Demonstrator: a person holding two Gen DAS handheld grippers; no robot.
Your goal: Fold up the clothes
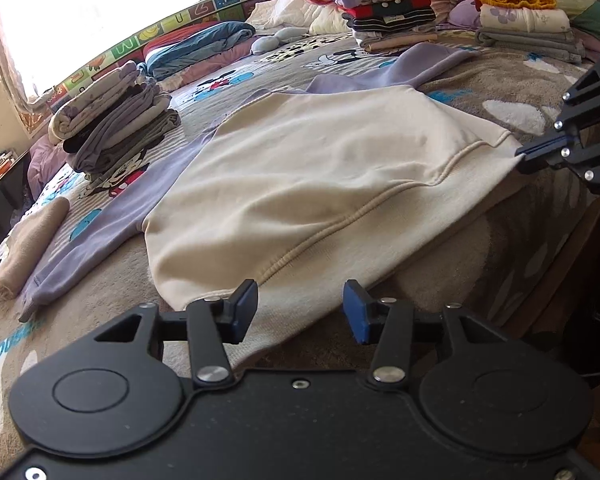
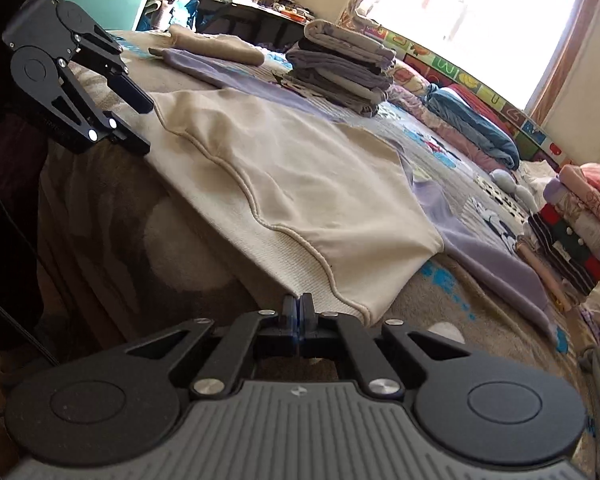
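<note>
A cream sweatshirt [image 1: 300, 160] [image 2: 300, 168] with lavender sleeves [image 1: 100, 216] lies flat on the cartoon-print bed cover [image 1: 500, 80], its ribbed hem towards me at the bed's edge. My left gripper [image 1: 300, 312] [image 2: 148, 127] is open, its blue pads on either side of the hem's left part, nothing pinched. At the hem's right corner my right gripper [image 2: 299, 312] [image 1: 520, 156] is shut on the ribbed edge. Part of the far sleeve [image 2: 480, 240] spreads out towards the pillows.
Stacks of folded clothes stand on the bed: one at the left [image 1: 116, 128], two at the back right [image 1: 388, 4] [image 1: 524, 12]. A beige folded piece [image 1: 24, 240] lies beside the near sleeve. A blue blanket [image 1: 204, 44] lies by the window. The bed's side drops away below the hem.
</note>
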